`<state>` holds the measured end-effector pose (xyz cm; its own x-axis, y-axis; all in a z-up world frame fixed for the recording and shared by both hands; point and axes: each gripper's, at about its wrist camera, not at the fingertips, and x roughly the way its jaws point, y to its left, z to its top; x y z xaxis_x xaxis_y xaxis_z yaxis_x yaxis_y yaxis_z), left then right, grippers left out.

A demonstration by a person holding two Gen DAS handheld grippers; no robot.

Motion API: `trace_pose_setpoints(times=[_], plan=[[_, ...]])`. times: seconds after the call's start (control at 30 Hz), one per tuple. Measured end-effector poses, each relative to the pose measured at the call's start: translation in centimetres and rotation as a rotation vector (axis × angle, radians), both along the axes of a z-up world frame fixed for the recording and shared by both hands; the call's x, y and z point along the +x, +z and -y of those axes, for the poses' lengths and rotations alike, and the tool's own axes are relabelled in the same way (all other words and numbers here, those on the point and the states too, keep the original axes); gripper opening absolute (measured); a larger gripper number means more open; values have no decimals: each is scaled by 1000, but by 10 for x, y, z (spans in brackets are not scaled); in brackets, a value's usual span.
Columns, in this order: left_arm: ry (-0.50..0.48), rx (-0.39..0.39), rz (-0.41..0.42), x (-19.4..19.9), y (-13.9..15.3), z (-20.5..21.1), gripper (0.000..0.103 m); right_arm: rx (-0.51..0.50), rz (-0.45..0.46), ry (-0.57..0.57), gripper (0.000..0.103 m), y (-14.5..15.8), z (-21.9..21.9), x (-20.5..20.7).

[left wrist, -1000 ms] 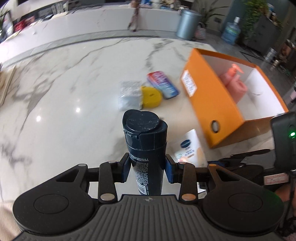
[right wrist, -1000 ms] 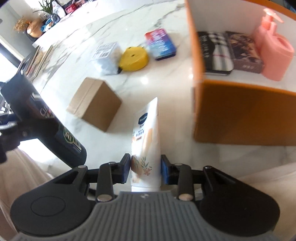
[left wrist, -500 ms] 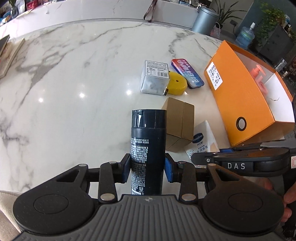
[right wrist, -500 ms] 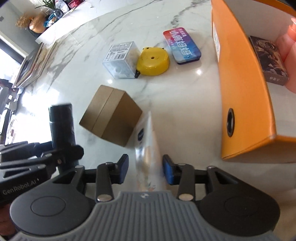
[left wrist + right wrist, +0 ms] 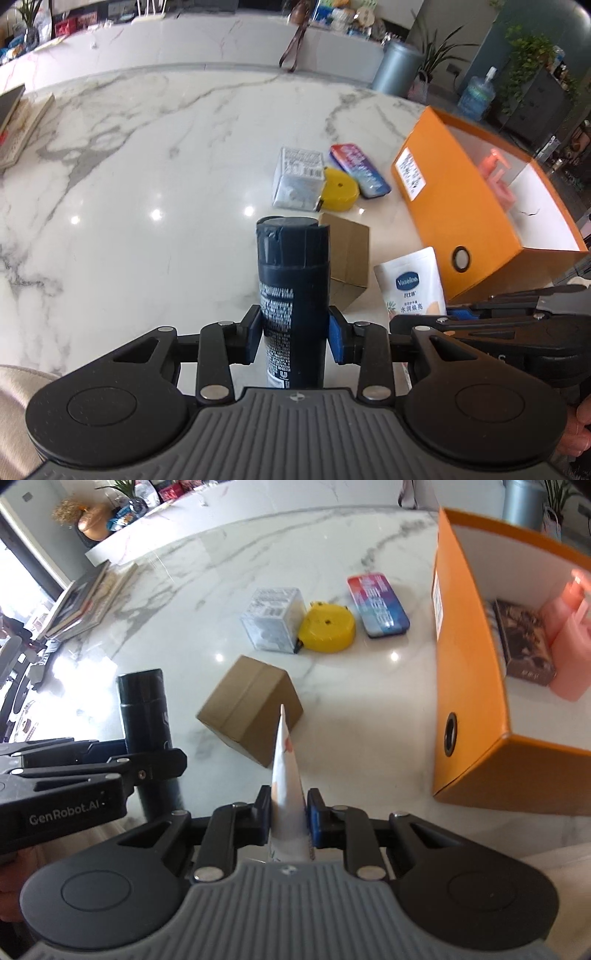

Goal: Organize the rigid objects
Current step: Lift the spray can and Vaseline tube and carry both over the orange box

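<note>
left gripper (image 5: 295, 338): fingers clamp dark cylindrical bottle (image 5: 291, 288) | right gripper (image 5: 288, 821): fingers just closing, pinching white lotion tube (image 5: 286, 775) | both beside open orange cardboard box (image 5: 469, 672)

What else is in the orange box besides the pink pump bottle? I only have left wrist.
Observer: A dark patterned flat box lies on the floor of the orange box, right beside the pink pump bottle.
Operator: Right grip on the tube? Pads mostly hidden here.
Observer: The right gripper is shut on the Vaseline tube. Its jaws have just been closing, and both blue pads press the tube's sides.
Operator: Carton touching the tape measure? My bottle blocks that.
Observer: No. The brown carton and the yellow tape measure sit apart, not touching.
</note>
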<state>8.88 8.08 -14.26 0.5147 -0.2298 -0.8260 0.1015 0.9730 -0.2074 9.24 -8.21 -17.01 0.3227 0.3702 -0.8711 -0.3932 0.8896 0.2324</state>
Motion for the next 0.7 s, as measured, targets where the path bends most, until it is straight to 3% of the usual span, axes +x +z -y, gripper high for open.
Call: trace_pose_setpoints(times=[0.33, 0.7], plan=[[-12, -2, 169, -31, 43, 7, 40, 31, 147, 7, 20, 39, 14, -29], [-103, -35, 327, -43, 109, 42, 40, 156, 283, -109, 20, 92, 70, -42]])
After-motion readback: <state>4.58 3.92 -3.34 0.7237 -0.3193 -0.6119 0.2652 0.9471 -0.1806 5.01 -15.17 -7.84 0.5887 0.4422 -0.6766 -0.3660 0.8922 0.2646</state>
